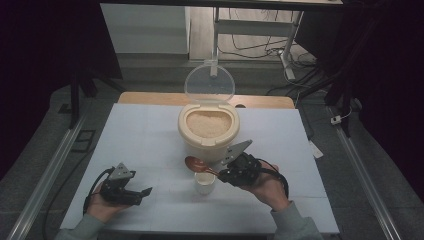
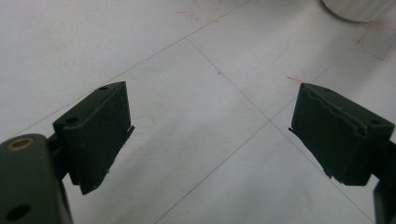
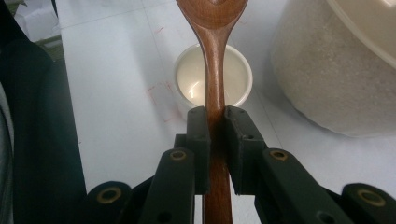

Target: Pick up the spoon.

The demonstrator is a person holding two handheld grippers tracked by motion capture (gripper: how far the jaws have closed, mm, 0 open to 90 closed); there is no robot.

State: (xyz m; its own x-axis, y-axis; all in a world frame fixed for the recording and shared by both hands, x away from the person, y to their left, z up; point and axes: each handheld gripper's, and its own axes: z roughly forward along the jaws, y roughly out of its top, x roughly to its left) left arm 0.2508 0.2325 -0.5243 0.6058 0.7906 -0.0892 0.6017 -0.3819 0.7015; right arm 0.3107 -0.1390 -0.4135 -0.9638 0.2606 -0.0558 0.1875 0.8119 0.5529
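I've got the wooden spoon clamped in the right gripper, jaws pressed on the handle from both sides. Its long axis runs straight out along the jaws, bowl end leading, handle passing back between the pads and on under the gripper body. From the high view the spoon points away from the right gripper toward the left side of the table, close to level, its bowl just in front of the rice container.

The spoon is dark reddish-brown wood, smooth and a little glossy, with a slim handle widening into an oval bowl. Whether the bowl carries anything, I can't tell from here.

Directly under the handle, just ahead of the jaw tips, sits the small white cup. It stands upright, mouth open, its inside pale and shiny. In the high view the cup is right beside the gripper's nose, with the spoon bowl above and slightly beyond it.

To the right of the jaws in the right gripper view is the wall of the rice container, grainy contents showing through it. From above, its clear lid stands up, hinged back, and pale rice fills it.

My left gripper is spread wide, nothing between the pads, only the white table sheet beneath. In the high view it sits low over the near left of the sheet, well apart from the spoon.
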